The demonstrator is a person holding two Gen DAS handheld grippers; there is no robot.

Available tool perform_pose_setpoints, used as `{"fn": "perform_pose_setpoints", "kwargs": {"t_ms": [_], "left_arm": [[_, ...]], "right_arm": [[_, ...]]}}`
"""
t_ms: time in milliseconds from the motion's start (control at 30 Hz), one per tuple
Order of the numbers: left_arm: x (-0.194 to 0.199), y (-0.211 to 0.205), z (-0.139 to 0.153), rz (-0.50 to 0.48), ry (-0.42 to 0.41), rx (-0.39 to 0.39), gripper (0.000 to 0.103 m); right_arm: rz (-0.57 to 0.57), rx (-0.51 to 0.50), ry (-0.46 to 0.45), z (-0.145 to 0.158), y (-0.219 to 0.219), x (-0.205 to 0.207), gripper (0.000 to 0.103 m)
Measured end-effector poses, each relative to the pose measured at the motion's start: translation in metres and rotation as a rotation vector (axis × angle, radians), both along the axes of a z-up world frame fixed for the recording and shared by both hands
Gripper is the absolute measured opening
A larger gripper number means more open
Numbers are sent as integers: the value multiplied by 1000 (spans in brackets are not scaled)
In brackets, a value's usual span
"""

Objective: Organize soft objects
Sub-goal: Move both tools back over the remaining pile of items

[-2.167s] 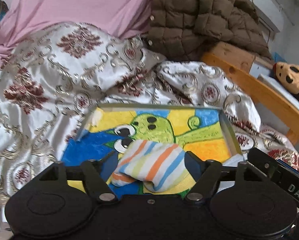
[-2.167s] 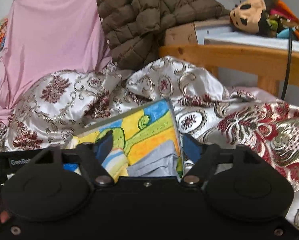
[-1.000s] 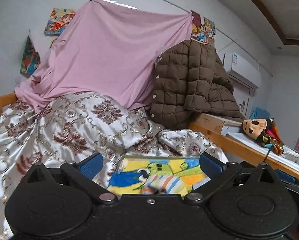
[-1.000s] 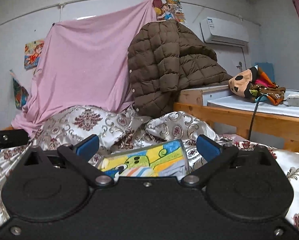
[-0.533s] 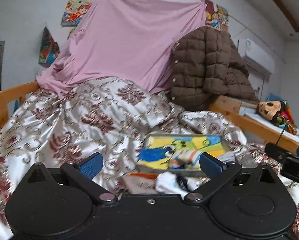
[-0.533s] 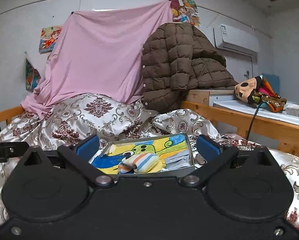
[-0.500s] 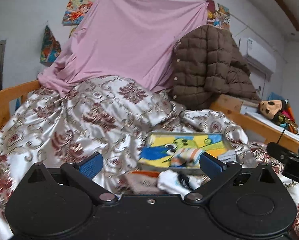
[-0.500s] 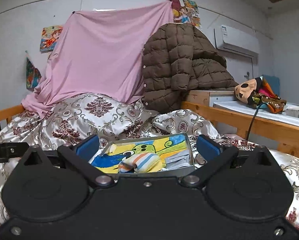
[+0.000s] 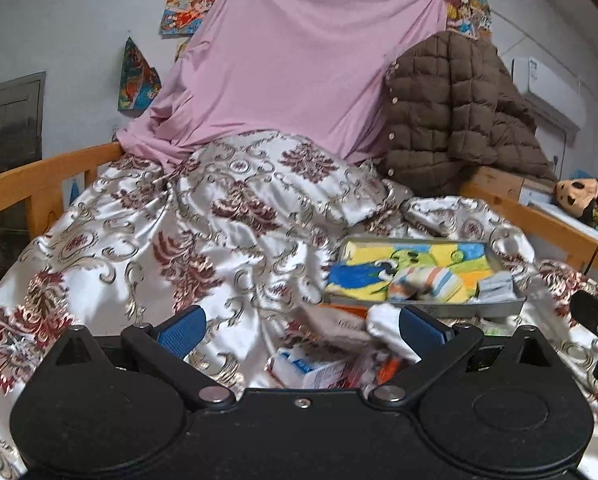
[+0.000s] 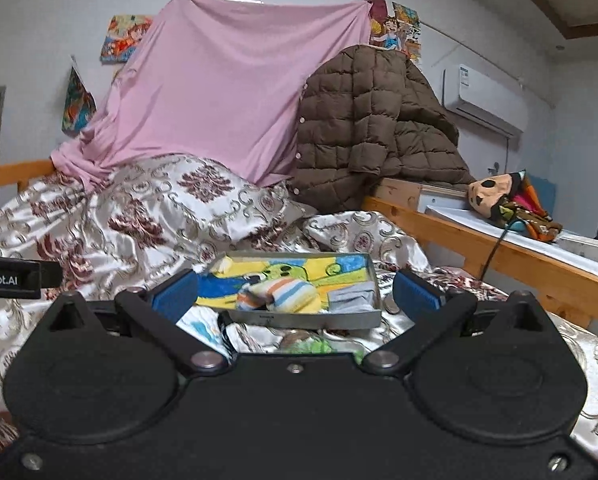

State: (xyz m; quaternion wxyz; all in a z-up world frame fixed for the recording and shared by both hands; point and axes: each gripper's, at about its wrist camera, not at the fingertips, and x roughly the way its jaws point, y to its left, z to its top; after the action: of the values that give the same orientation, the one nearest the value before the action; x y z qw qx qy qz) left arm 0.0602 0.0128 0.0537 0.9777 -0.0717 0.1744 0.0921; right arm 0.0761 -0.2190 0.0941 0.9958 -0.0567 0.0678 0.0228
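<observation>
A shallow grey tray (image 9: 427, 309) (image 10: 299, 317) with a bright cartoon lining lies on the patterned bedspread. Inside it rest a rolled striped sock (image 9: 423, 283) (image 10: 277, 293) and a folded grey cloth (image 9: 495, 285) (image 10: 351, 300). In front of the tray lies a loose heap: a white sock (image 9: 385, 322), a small blue-and-white pack (image 9: 307, 366) and a green soft item (image 10: 311, 345). My left gripper (image 9: 301, 326) stands open above that heap, nothing between its fingers. The right gripper (image 10: 295, 292) is also open and empty, set back from the tray's near wall.
A pink sheet (image 9: 295, 64) and a brown quilted jacket (image 9: 455, 116) hang behind the bed. Wooden bed rails (image 9: 39, 184) (image 10: 499, 252) run along both sides. A stuffed toy (image 10: 503, 200) and a black cable (image 10: 495, 248) sit on the right ledge.
Both grippers let go of the striped sock and grey cloth in the tray, opened, and drew back. The left view has since shifted left and lower, bringing the loose heap into sight.
</observation>
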Motion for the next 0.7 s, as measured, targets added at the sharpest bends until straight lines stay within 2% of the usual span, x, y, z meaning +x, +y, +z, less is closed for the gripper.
{"fn": "perform_pose_setpoints", "kwargs": {"t_ms": [300, 467, 700], "left_arm": [[3, 7, -7, -11, 75, -9, 102], [10, 3, -15, -32, 143, 17, 102], [13, -2, -22, -65, 189, 48, 102]], "right_arm": [[-47, -22, 115, -13, 0, 5, 102], [-37, -34, 212, -23, 0, 15, 102], [-44, -50, 291, -34, 4, 26, 102]]}}
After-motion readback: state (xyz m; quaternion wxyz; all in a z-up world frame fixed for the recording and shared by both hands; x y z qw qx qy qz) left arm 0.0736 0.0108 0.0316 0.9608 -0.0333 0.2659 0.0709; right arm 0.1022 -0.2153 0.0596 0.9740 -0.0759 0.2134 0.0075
